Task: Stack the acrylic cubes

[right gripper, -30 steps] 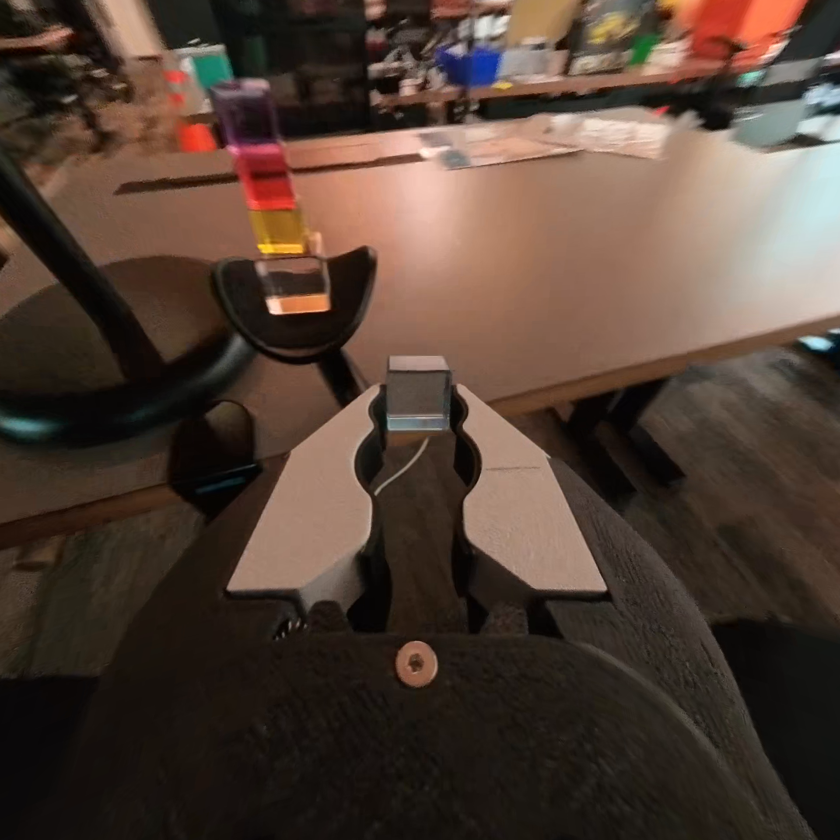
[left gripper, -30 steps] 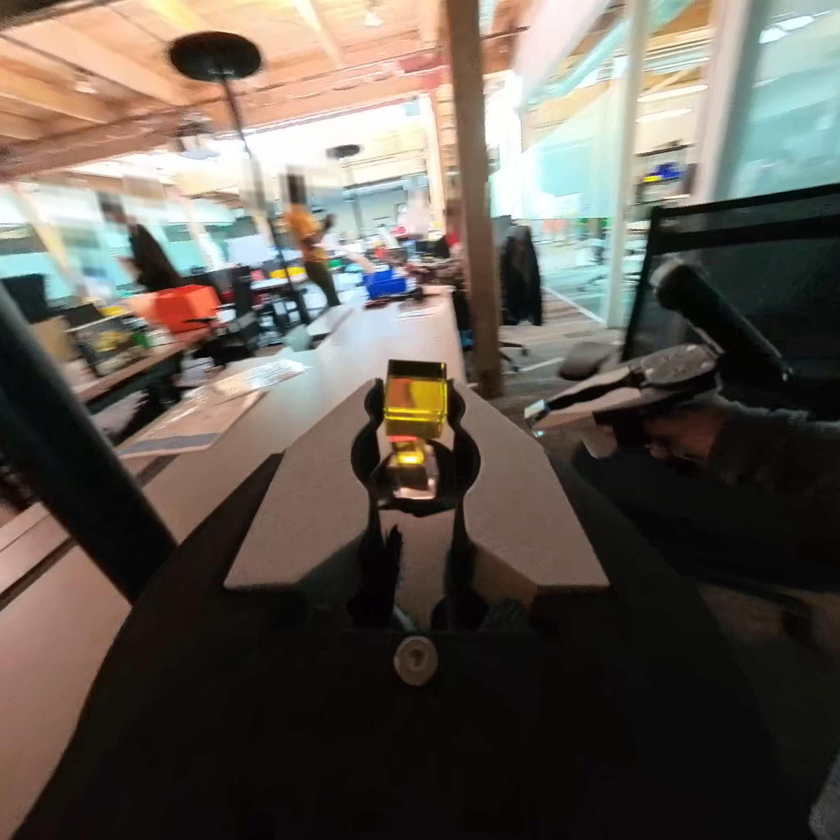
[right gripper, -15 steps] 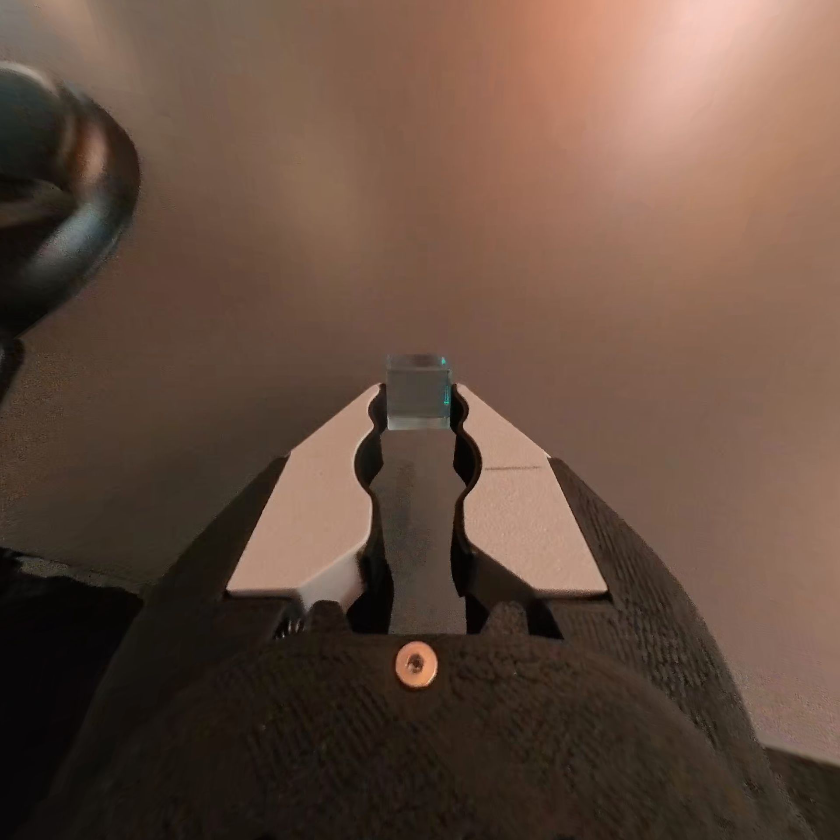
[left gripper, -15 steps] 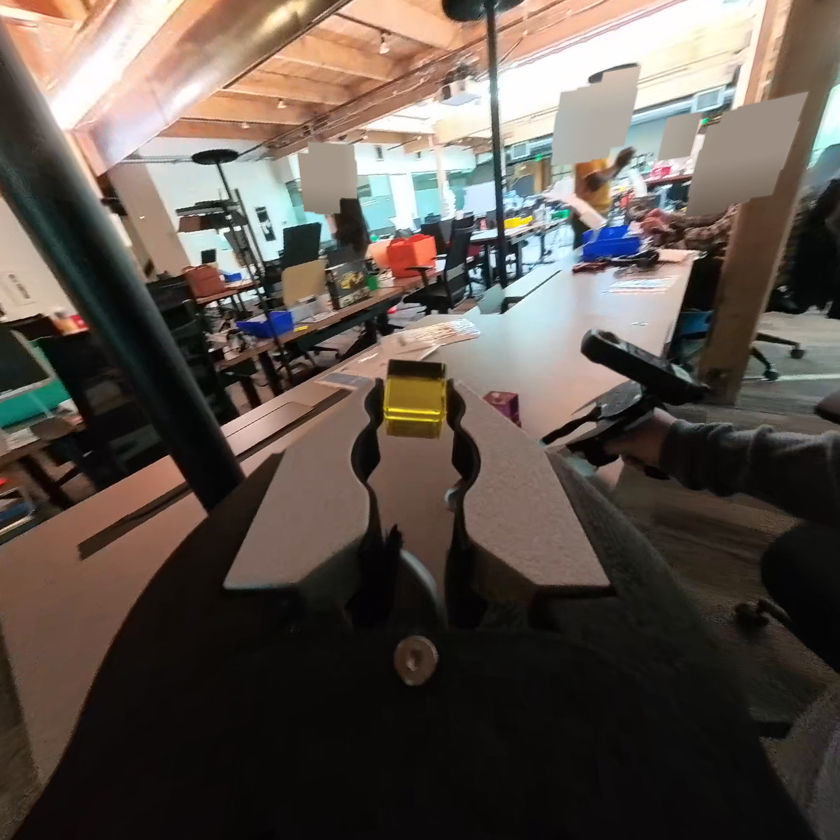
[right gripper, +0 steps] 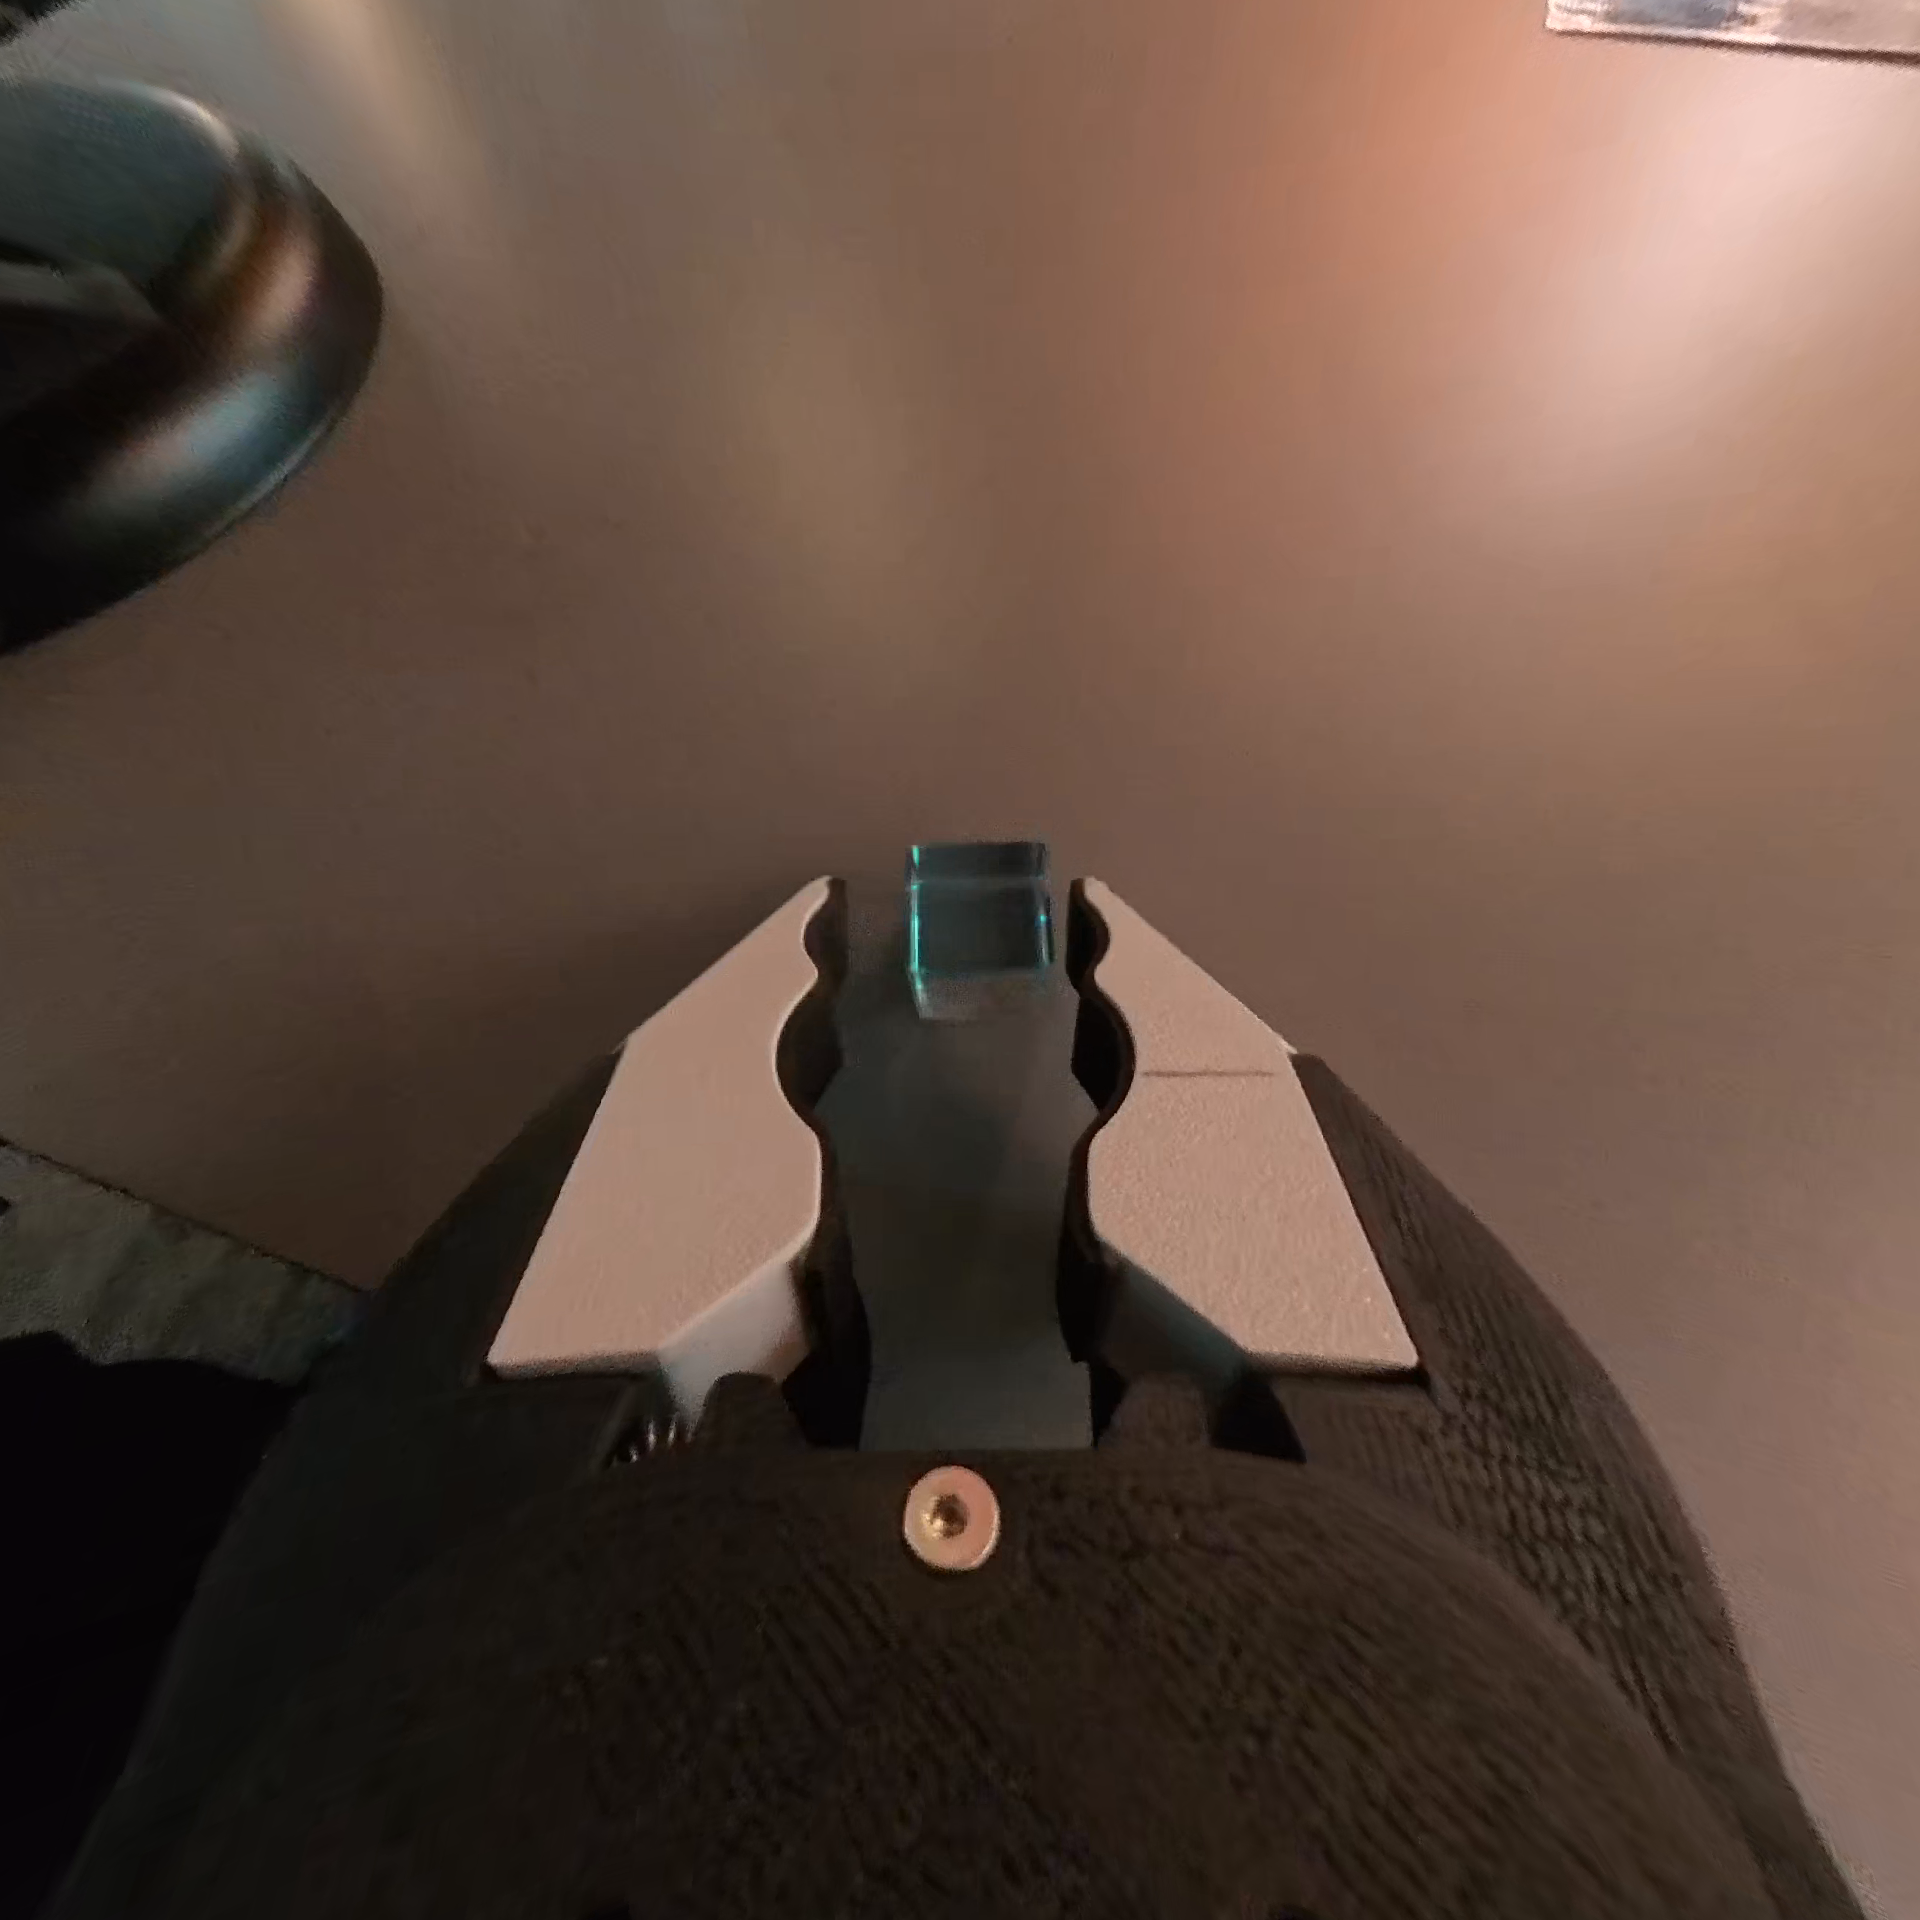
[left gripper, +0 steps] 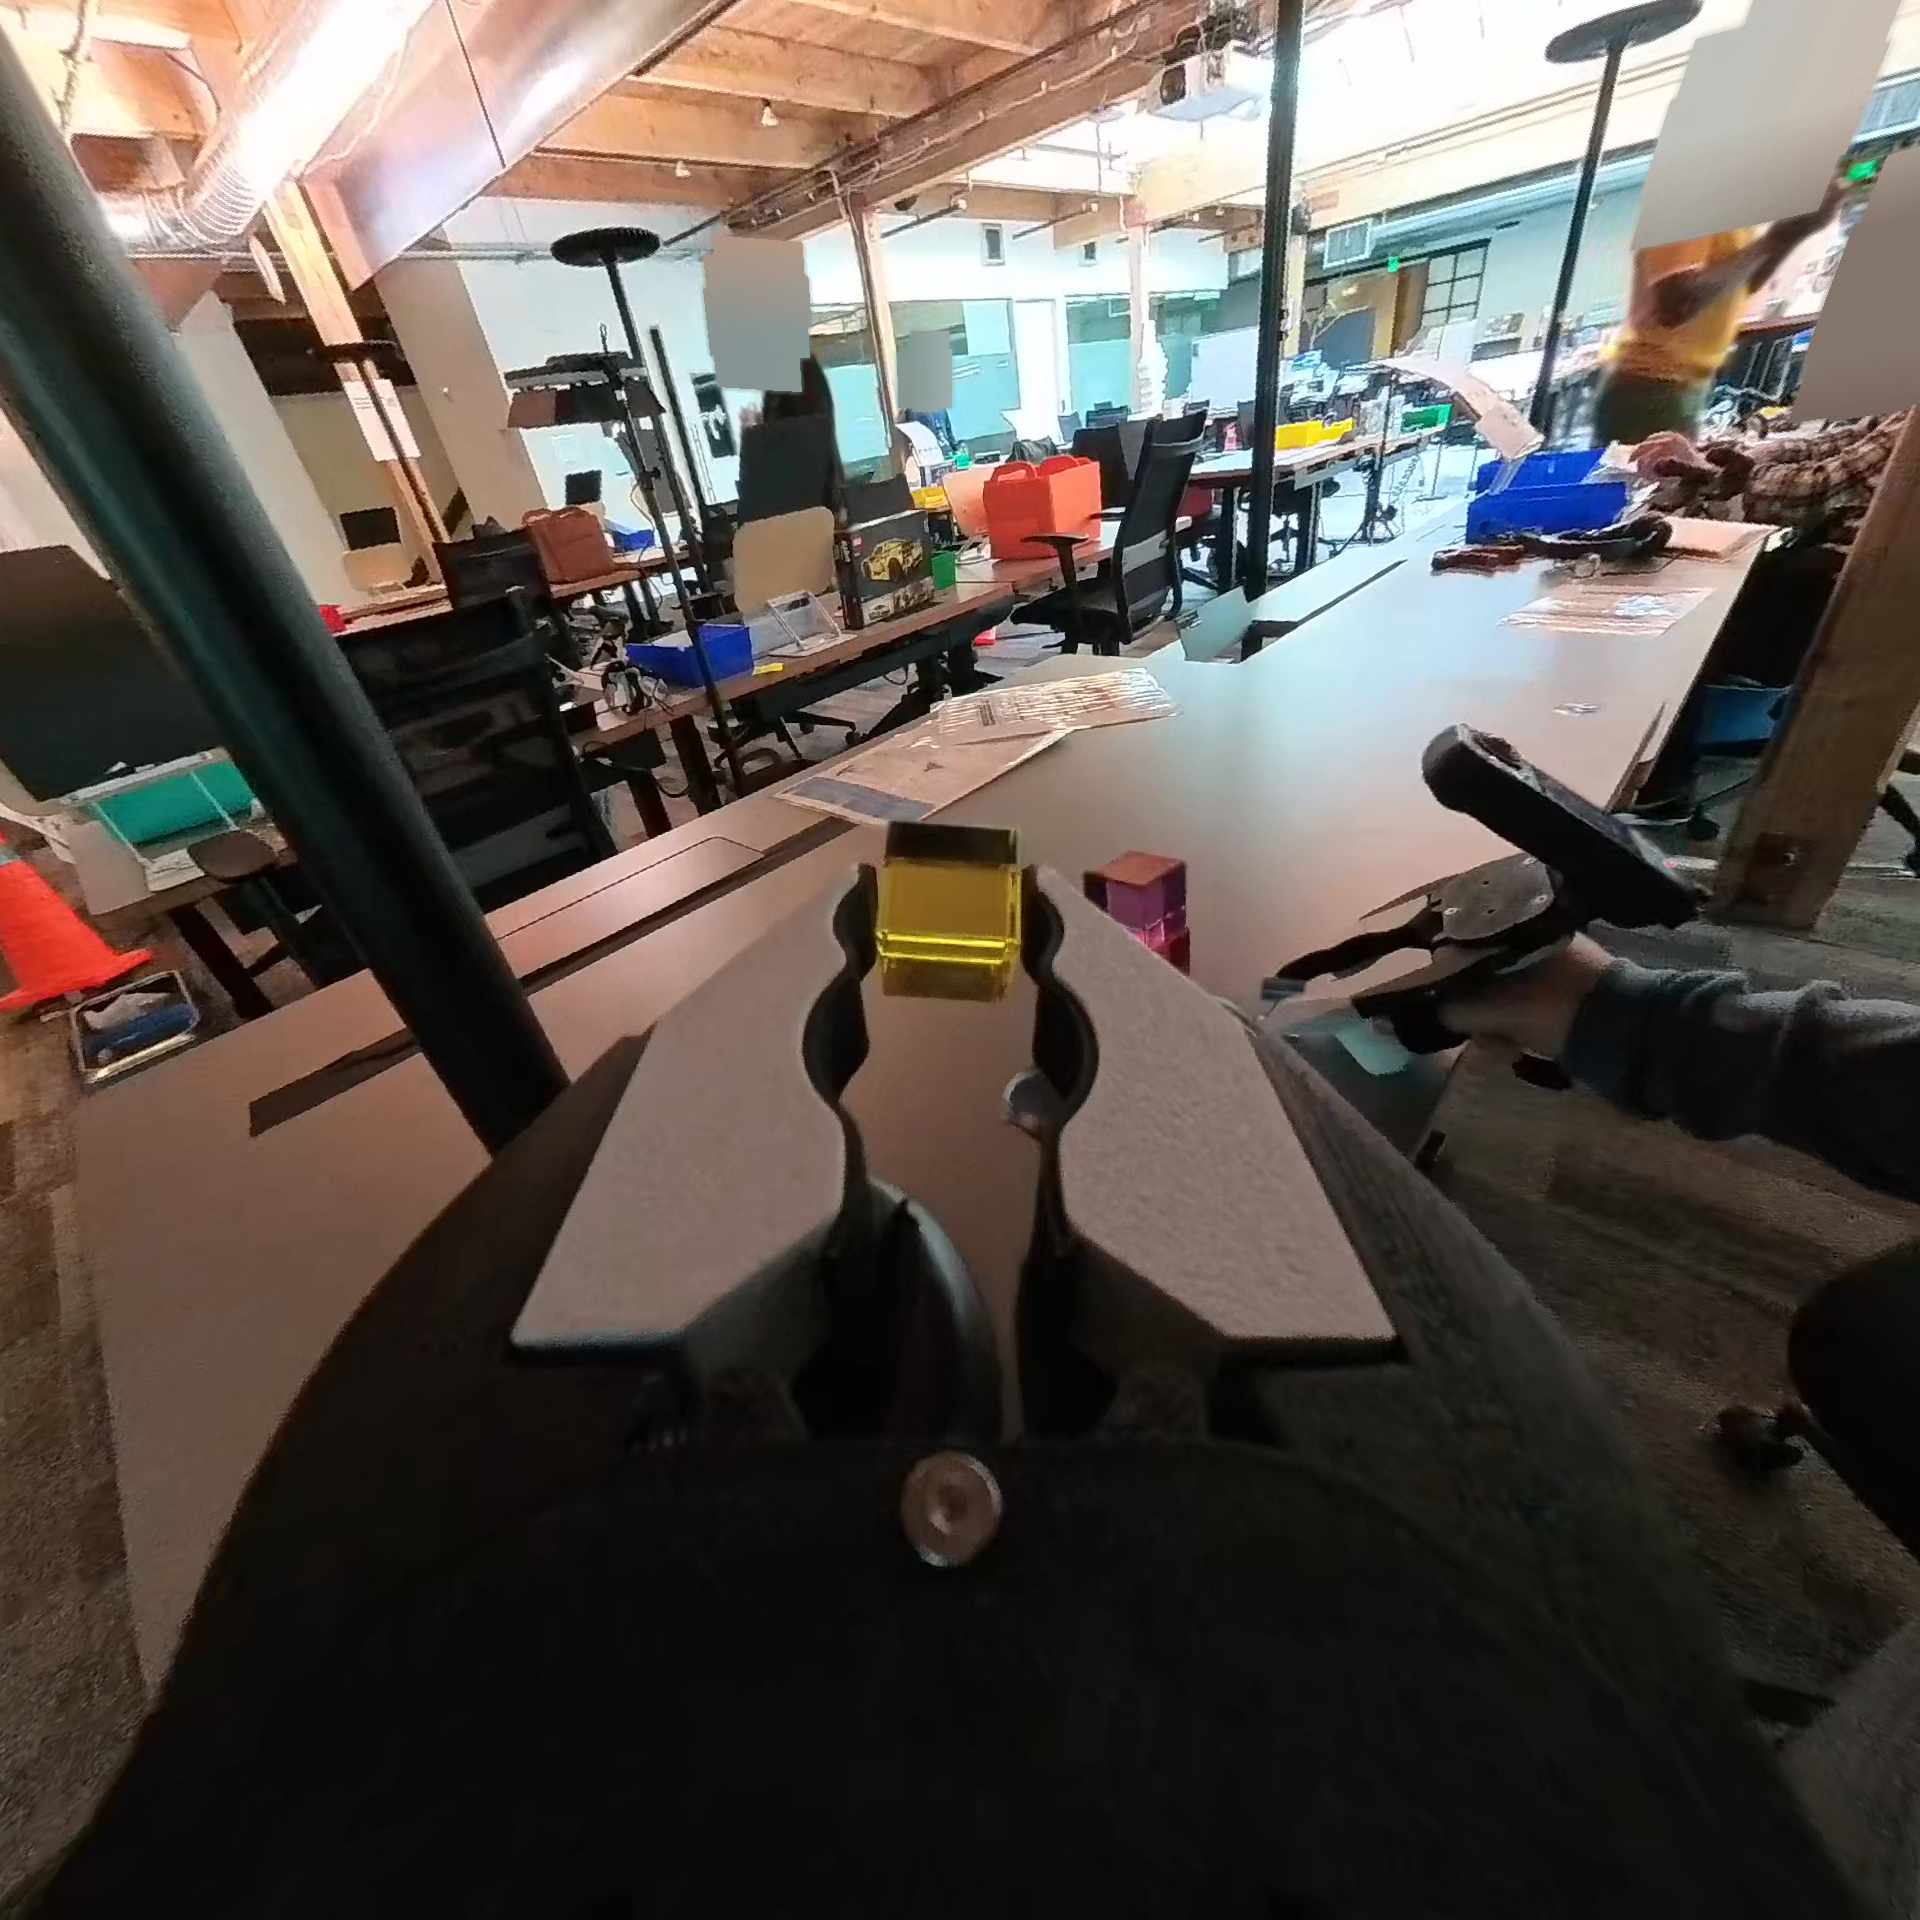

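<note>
My left gripper (left gripper: pixel 948 904) is shut on a yellow see-through cube (left gripper: pixel 945 925) and holds it above the brown table (left gripper: pixel 1299 779). Both pads press on its sides. Just right of it, a purple cube on a magenta one (left gripper: pixel 1138 914) stands on the table. My right gripper (right gripper: pixel 956 894) is open and points down at the table (right gripper: pixel 1039 416). A clear teal-edged cube (right gripper: pixel 977 935) rests on the table between its pads, with a gap on each side. The right gripper also shows in the left wrist view (left gripper: pixel 1299 987), low over the table, in a person's hand.
A dark pole (left gripper: pixel 260 675) rises from the table at the left, and its round black base (right gripper: pixel 156 416) lies left of the right gripper. Papers (left gripper: pixel 987 727) lie farther back. Desks, chairs, bins and people fill the room behind.
My right gripper's jaws have opened and let go of the clear cube, which now rests on the table. My left gripper still holds the yellow cube, and its view has steadied.
</note>
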Motion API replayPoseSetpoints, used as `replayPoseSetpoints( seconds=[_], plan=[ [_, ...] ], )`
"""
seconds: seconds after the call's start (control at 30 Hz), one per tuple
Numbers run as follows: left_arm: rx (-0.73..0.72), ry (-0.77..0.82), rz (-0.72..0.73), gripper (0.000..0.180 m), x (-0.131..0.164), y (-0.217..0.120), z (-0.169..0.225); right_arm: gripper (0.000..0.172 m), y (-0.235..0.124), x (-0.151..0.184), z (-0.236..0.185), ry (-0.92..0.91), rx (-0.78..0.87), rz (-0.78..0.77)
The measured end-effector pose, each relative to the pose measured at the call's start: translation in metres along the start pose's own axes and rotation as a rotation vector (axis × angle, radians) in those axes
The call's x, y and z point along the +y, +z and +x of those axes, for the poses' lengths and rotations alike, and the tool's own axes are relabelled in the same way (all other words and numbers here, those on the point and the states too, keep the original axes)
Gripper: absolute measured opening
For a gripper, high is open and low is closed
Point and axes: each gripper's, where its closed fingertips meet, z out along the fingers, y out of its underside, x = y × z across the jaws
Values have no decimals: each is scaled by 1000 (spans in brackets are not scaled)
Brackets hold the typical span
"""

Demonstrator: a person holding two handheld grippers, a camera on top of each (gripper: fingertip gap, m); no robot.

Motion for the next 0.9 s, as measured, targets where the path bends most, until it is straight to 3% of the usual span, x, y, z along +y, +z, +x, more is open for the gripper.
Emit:
replayPoseSetpoints(
  seconds=[0.1, 0.2, 0.27, 0.37, 0.47, 0.63, 0.9],
  plan=[
    [-11, 5, -23, 26, 5, -6, 1, 26, 1, 1, 1, -15, 1, -29],
    [-25, 6, -33, 26, 7, -13, -1, 26, -3, -13, -4, 0, -35, -16],
    [-31, 1, -30, 26, 7, -17, -2, 26, -17, -54, -22, 9, -131, 103],
    [-33, 4, -20, 26, 6, -23, -3, 26, -54, -136, -76, -49, -434, 316],
    [-25, 0, -10, 26, 5, -29, -2, 26, -87, -181, -135, -183, -741, 324],
    [-7, 6, -8, 26, 5, -38, 2, 26, -97, -188, -192, -432, -957, 158],
    [-18, -13, -10, 26, 10, -55, -1, 26, -86, -183, -205, -527, -954, 71]
  ],
)
